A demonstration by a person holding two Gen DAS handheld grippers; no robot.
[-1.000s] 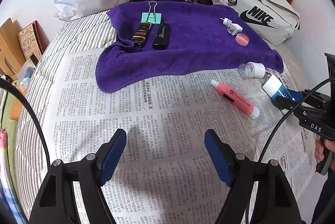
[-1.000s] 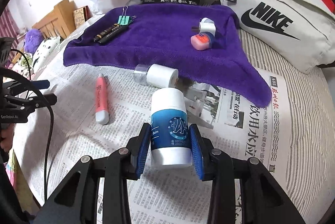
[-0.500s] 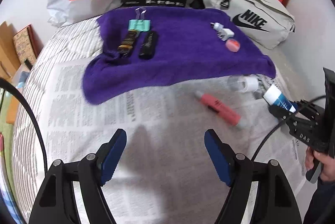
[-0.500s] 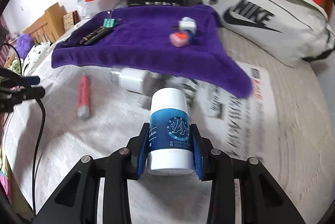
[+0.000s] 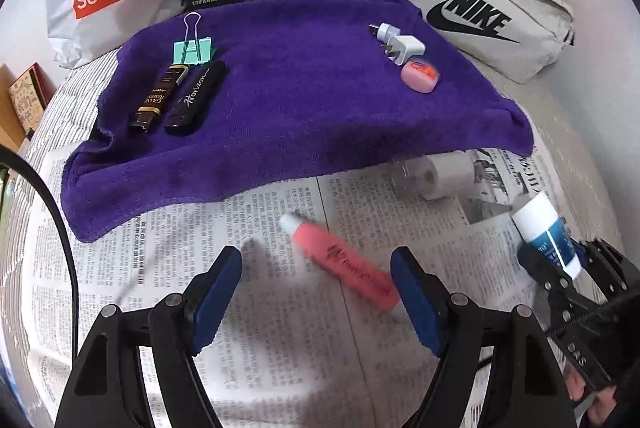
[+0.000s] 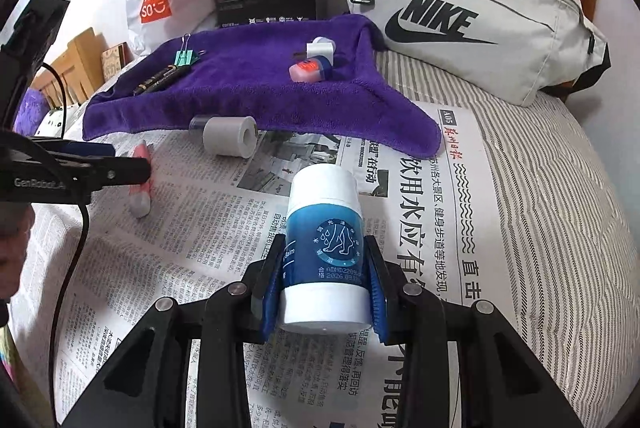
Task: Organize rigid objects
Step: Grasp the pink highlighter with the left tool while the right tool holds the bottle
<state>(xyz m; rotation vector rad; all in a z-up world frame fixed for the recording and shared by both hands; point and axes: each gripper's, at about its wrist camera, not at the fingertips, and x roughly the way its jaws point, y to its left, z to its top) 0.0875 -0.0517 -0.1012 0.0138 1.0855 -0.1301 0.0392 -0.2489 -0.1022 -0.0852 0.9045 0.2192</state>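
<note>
Closer now, the left gripper (image 5: 316, 292) has swung over the pink tube (image 5: 344, 264) on the newspaper (image 5: 280, 368), fingers apart, tube at one o'clock between them. Right gripper (image 6: 324, 292) clamps the blue-and-white balm stick (image 6: 324, 248), twelve o'clock.
</note>
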